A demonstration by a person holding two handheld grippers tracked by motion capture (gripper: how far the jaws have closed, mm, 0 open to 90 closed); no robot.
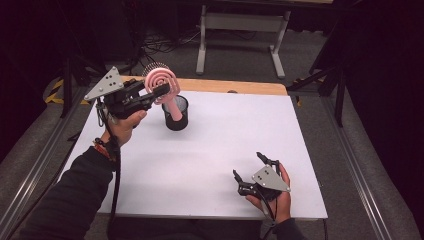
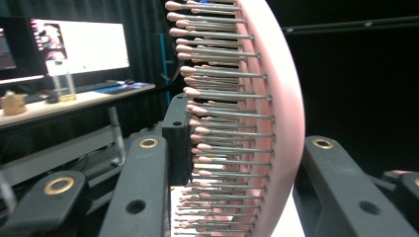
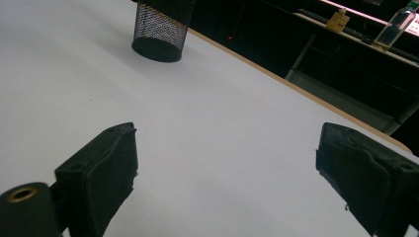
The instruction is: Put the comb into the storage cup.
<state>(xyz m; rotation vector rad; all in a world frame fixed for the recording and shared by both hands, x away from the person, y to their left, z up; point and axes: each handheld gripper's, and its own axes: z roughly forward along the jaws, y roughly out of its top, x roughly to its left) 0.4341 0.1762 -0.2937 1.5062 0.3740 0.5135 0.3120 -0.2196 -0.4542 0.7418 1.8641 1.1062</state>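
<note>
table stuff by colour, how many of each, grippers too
pink: 1, the hairbrush
black mesh: 1, the cup
black grippers: 2, the left gripper shut on the hairbrush, the right gripper open over the table
total: 4

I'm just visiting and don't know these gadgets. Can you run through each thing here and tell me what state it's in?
Pink hairbrush: clamped by its head, handle pointing down into the cup, bristles facing away from the camera above.
Black mesh cup: upright on the table, brush handle inside its mouth.
Left gripper: jaws shut on the brush head, raised above the table.
Right gripper: jaws open, nothing between them, low over the white table.
</note>
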